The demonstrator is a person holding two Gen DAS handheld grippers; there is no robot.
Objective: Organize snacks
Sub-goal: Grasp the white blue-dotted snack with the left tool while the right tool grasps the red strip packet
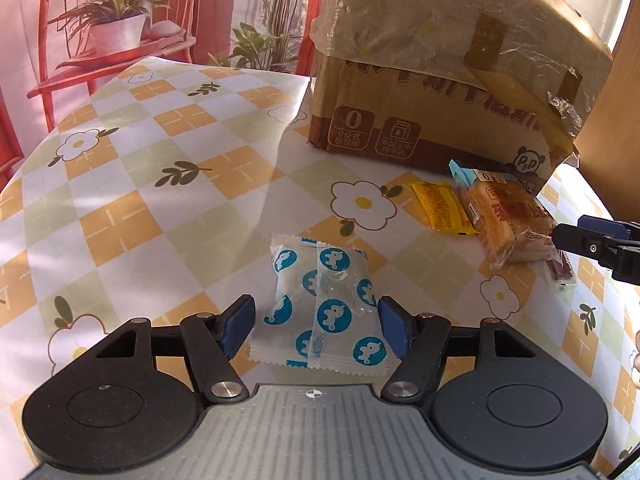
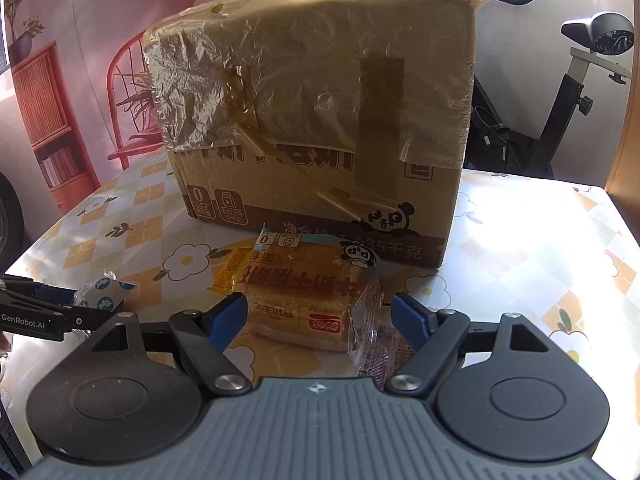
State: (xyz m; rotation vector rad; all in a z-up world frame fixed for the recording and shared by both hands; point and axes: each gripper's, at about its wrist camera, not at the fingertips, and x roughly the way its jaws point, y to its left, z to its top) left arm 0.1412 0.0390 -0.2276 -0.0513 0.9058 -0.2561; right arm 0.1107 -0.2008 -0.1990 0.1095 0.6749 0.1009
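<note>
Snacks were spread on the counter in front of a big cardboard box wrapped in crinkly clear film and brown tape. A white packet with blue round animal pictures lay flat near the left gripper. A bread packet, golden brown with red letters and a blue top edge, lay just in front of the box. A yellow packet was tucked beside the bread, touching it, and a small reddish packet was seen partly under the bread's clear end.

The left fingers were held about halfway apart with the white packet between them. Whether the blue pads were touching it could not be told. The right gripper was held low over the bread packet, with its fingers spread wide on either side and small gaps left showing.

The counter was covered with a cloth of orange, green and white squares with white flowers. A backdrop with a red chair and potted plants was seen behind the counter, and an exercise bike stood to the right of the box.
</note>
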